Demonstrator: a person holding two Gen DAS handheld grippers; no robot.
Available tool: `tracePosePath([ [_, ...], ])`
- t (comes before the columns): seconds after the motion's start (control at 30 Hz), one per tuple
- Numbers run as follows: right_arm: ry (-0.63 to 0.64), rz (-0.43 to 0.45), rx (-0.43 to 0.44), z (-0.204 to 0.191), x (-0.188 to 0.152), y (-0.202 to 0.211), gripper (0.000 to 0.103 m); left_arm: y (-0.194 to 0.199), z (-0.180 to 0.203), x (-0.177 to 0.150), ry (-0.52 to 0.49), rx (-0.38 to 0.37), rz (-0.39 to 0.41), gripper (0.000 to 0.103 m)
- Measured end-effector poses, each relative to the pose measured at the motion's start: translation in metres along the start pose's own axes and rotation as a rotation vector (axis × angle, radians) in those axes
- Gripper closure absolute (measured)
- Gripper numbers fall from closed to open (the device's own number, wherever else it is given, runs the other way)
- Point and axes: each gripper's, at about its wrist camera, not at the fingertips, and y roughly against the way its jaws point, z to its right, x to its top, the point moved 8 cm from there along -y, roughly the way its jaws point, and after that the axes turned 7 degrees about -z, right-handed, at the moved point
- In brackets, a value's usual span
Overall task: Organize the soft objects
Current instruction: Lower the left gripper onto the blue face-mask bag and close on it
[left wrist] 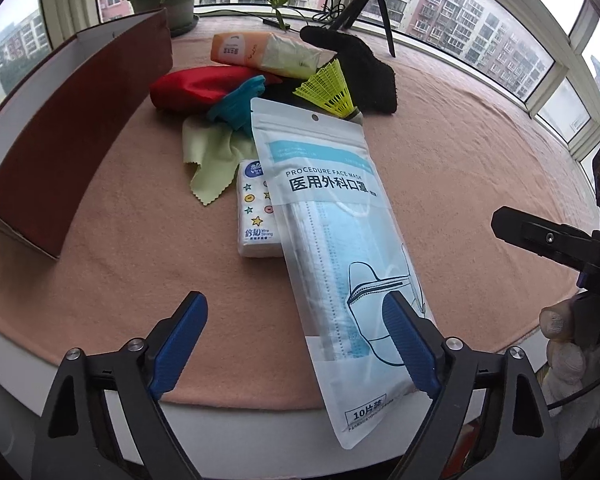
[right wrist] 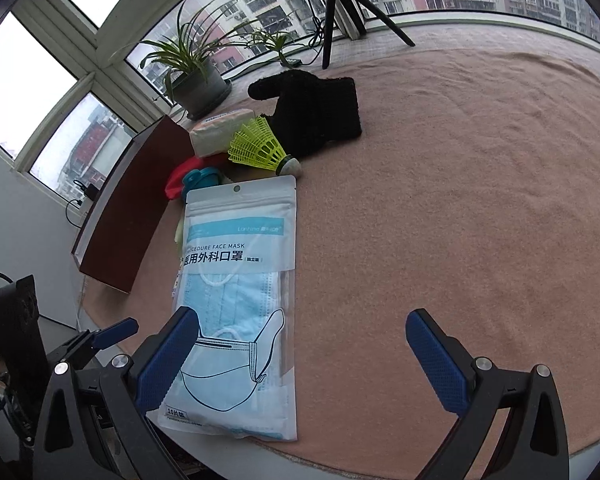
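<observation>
A white and blue face mask pack (left wrist: 332, 240) lies on the pink cloth, its near end over the table edge; it also shows in the right wrist view (right wrist: 240, 280). My left gripper (left wrist: 296, 320) is open just above its near end. My right gripper (right wrist: 300, 340) is open, its left finger over the pack. Behind lie a tissue packet (left wrist: 256, 216), a pale green cloth (left wrist: 210, 160), a teal item (left wrist: 238, 104), a red pouch (left wrist: 196, 86), an orange tissue pack (left wrist: 260, 54), a black glove (left wrist: 364, 68) and a yellow shuttlecock (left wrist: 332, 90).
A brown open box (left wrist: 80, 120) stands at the left on the cloth. A potted plant (left wrist: 172, 0) and a tripod (left wrist: 368, 4) stand on the windowsill behind. The right gripper (left wrist: 540, 240) shows at the right edge of the left wrist view.
</observation>
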Motion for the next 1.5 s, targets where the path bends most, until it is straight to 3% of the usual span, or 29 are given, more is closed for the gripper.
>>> tracePosePath([
  [0.37, -0.032, -0.103, 0.093, 0.001, -0.002, -0.034, 0.007, -0.015, -0.008, -0.005, 0.022, -0.044, -0.036, 0.036],
  [0.97, -0.017, -0.204, 0.189, -0.012, 0.003, -0.068, 0.013, -0.016, -0.011, -0.008, 0.026, -0.068, -0.037, 0.036],
  [1.03, -0.012, -0.208, 0.195, -0.015, 0.002, -0.069, 0.021, -0.016, -0.012, -0.008, 0.026, -0.07, -0.038, 0.036],
  [1.1, -0.004, -0.226, 0.219, -0.02, 0.0, -0.071, 0.037, -0.017, -0.012, -0.008, 0.026, -0.073, -0.04, 0.036],
  [1.43, -0.004, -0.259, 0.259, -0.031, -0.01, -0.078, 0.048, -0.018, -0.006, -0.003, 0.031, -0.089, -0.05, 0.036],
  [1.5, -0.014, -0.257, 0.262, -0.028, -0.011, -0.078, 0.052, -0.018, -0.002, -0.002, 0.022, -0.11, -0.053, 0.05],
])
